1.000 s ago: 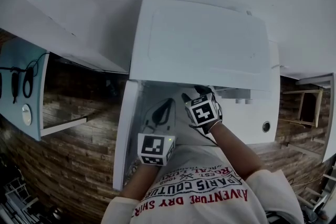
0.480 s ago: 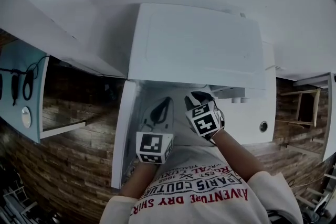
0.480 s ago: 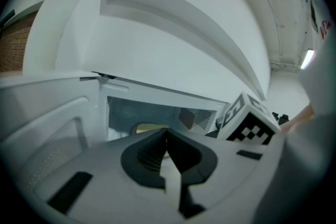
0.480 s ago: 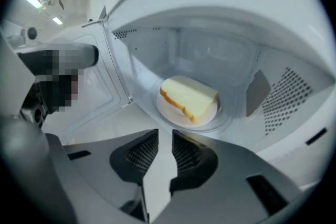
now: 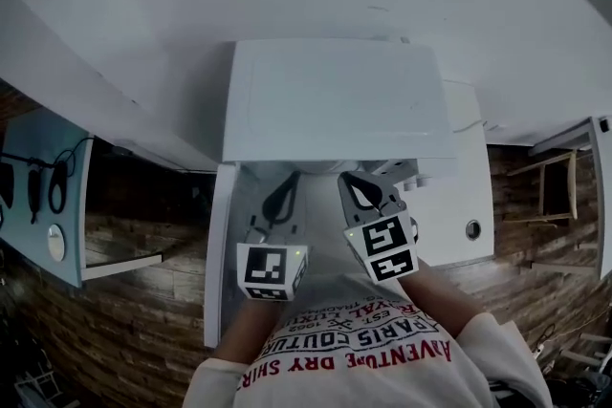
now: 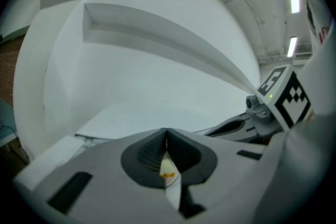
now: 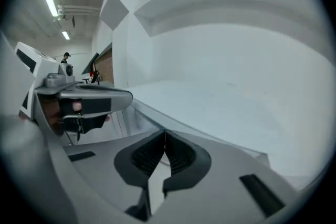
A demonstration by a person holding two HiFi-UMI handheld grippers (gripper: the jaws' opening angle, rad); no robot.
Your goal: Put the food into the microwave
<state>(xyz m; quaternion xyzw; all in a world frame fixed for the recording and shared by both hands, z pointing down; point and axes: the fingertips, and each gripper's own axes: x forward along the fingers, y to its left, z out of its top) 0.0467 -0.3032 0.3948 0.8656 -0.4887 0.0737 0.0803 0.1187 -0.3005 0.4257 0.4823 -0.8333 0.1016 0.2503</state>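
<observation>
The white microwave [image 5: 335, 100] stands in front of me, its door [image 5: 218, 253] swung open at the left and its cavity hidden under its top. My left gripper [image 5: 283, 194] hangs before the opening with its jaws shut tip to tip. Through the slit behind the tips shows a small white patch with an orange speck [image 6: 168, 170]; I cannot tell what it is. My right gripper [image 5: 358, 186] is beside it, shut, with nothing between the fingertips [image 7: 165, 135]. In the right gripper view the microwave's top [image 7: 226, 107] lies just ahead.
The microwave's panel with a round knob [image 5: 473, 229] is right of the opening. A blue board with hanging cables [image 5: 43, 196] is at far left, a wooden frame [image 5: 550, 191] at far right. White wall fills the space above, wooden planks [image 5: 124, 311] below.
The right gripper's jaws went from open to shut. Both grippers rose and drew back from the microwave opening, the right one farther. The head view tilted a little.
</observation>
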